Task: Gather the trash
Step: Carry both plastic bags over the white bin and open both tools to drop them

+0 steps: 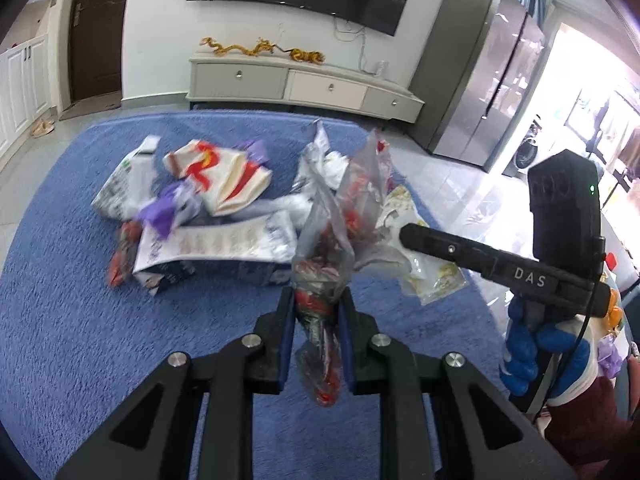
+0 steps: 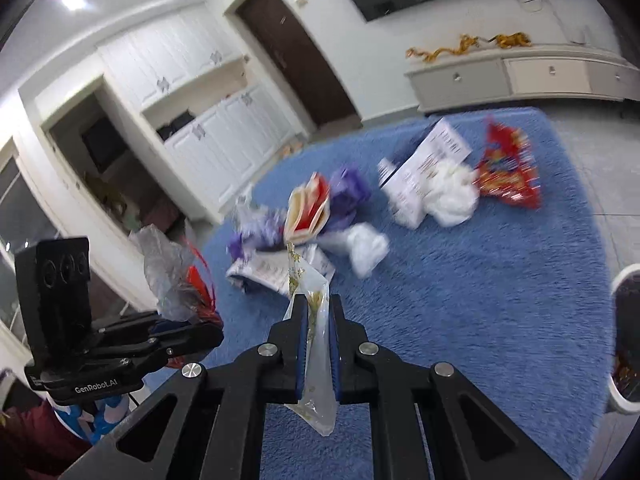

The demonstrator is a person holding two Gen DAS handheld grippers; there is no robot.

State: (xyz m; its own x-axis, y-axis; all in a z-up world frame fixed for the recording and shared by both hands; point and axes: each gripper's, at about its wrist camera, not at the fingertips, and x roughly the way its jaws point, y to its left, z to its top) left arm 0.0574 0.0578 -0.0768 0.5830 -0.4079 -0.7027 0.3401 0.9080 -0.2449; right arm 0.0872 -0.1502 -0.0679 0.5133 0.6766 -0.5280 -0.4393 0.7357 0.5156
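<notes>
My left gripper (image 1: 316, 300) is shut on a crumpled grey and red plastic wrapper (image 1: 332, 232), held above the blue rug (image 1: 60, 320); it also shows in the right wrist view (image 2: 176, 280). My right gripper (image 2: 319, 312) is shut on a clear white packet with yellow print (image 2: 316, 360); that packet also shows in the left wrist view (image 1: 432, 276), past the right gripper's side. A pile of trash lies on the rug: a cream and red bag (image 1: 224, 176), purple wrappers (image 2: 348, 188), a white printed box (image 2: 424, 164), white plastic (image 2: 452, 196) and a red wrapper (image 2: 508, 172).
A white bin (image 2: 624, 340) stands at the right edge of the rug. A grey TV cabinet (image 1: 304, 84) lines the far wall under a TV. A dark fridge (image 1: 488, 80) stands at the right. White cupboards (image 2: 192, 120) and a dark door are to the left.
</notes>
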